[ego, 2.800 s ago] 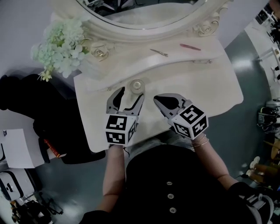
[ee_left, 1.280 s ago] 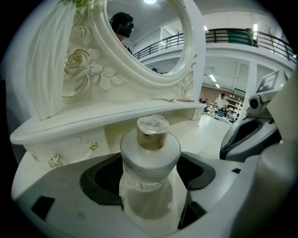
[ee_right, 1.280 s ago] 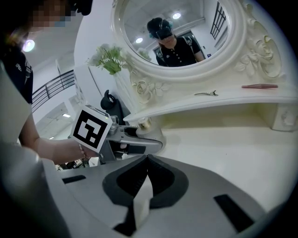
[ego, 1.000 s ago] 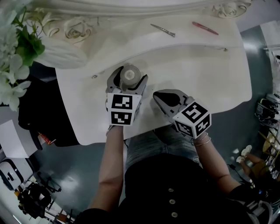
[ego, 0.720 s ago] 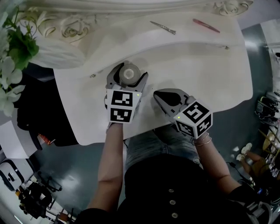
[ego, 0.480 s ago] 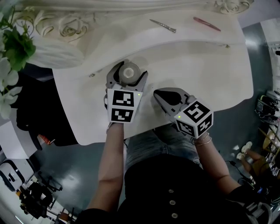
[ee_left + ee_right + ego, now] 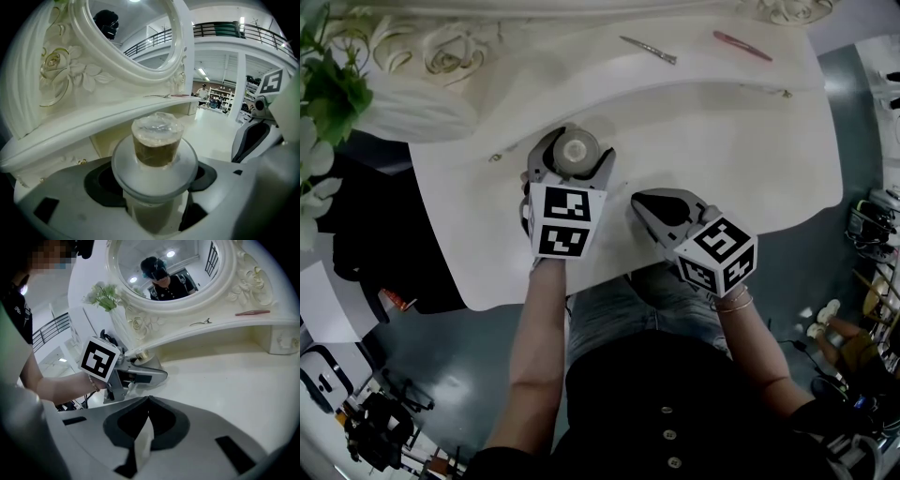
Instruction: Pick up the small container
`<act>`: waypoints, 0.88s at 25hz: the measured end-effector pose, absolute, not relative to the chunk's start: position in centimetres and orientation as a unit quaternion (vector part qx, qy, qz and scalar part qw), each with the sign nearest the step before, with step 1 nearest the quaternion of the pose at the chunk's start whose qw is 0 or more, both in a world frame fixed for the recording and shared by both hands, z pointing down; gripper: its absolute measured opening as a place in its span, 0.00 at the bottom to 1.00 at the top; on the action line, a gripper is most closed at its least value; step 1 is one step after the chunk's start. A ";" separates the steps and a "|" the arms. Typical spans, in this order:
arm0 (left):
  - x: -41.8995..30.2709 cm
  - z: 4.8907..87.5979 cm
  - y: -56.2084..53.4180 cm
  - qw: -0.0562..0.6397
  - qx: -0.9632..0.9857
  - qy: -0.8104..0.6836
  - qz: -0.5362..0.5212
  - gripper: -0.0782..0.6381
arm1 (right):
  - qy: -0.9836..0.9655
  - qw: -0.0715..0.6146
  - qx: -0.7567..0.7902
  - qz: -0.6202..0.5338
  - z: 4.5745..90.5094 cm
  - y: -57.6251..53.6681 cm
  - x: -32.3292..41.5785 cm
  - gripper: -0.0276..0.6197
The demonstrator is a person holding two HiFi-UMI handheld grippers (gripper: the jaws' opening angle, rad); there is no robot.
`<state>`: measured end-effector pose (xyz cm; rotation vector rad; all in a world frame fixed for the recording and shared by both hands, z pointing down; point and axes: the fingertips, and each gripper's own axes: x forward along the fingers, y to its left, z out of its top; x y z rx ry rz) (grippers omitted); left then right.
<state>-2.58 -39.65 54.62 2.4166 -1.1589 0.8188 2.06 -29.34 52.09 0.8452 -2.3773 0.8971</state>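
The small container point(image 7: 575, 150) is a little round jar with a clear lid and brown contents, over the white dressing table point(image 7: 741, 159). My left gripper point(image 7: 573, 153) is shut on the small container, one jaw on each side. In the left gripper view the small container point(image 7: 156, 139) stands upright between the jaws of the left gripper point(image 7: 154, 180). My right gripper point(image 7: 641, 202) is shut with nothing in it, just right of the left one. The right gripper point(image 7: 147, 403) also sees the left gripper point(image 7: 136, 373) ahead.
A raised shelf point(image 7: 581, 66) at the back of the table carries a metal hair clip point(image 7: 648, 50) and a pink stick point(image 7: 741, 45). An ornate oval mirror point(image 7: 168, 273) rises behind it. White flowers point(image 7: 323, 103) stand at the far left. The table's front edge point(image 7: 609, 272) is near my wrists.
The left gripper, open and short of the container 2.8 s ago, has moved forward and shut on it. Over the last second it shifted slightly farther. The right gripper has barely moved.
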 end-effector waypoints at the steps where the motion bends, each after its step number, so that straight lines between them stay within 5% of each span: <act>1: -2.6 54.6 -39.6 0.169 0.850 -0.407 0.289 0.57 | -0.864 0.230 0.309 0.324 52.0 -29.4 2.2 0.04; 22: -4.1 49.3 -37.0 0.204 0.864 -0.419 0.188 0.57 | -0.883 0.210 0.315 0.276 48.8 -31.0 0.9 0.04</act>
